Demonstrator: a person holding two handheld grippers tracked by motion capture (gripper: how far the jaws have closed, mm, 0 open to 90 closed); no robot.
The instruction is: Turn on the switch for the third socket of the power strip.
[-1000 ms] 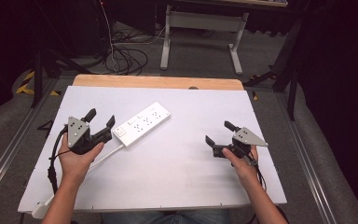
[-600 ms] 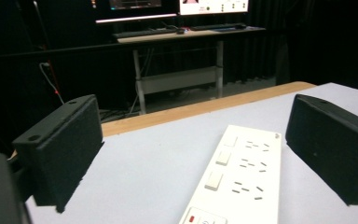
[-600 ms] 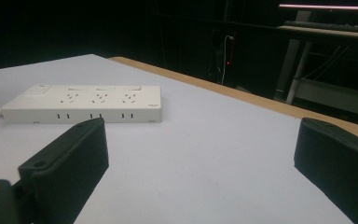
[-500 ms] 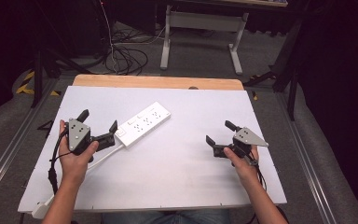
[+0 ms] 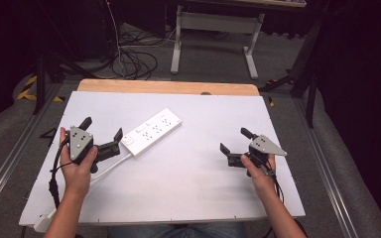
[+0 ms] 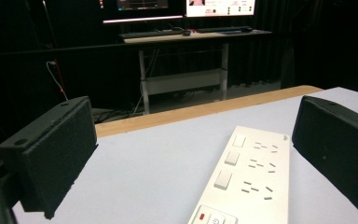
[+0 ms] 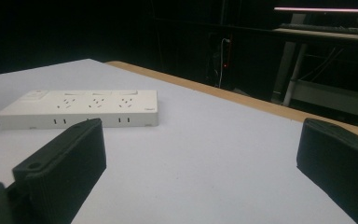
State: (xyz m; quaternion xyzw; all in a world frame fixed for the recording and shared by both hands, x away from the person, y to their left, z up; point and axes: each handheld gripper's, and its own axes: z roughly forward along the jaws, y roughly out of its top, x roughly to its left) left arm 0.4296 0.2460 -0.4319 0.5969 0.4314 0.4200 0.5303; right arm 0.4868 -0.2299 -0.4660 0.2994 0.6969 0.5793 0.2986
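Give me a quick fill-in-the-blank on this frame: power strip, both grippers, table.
1. The white power strip lies nearer the ____ gripper.
2. The left gripper has its jaws ____, nothing pressed between them.
3. The right gripper holds ____.
4. The power strip's switch end, with its cord, points toward the ____ gripper.

Missing words: left; open; nothing; left

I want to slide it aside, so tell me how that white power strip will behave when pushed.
The power strip lies flat and looks rigid, so it should slide without tipping or rolling. Its smooth casing on the smooth white table probably glides easily. The white cord at its switch end may drag and swing it round.
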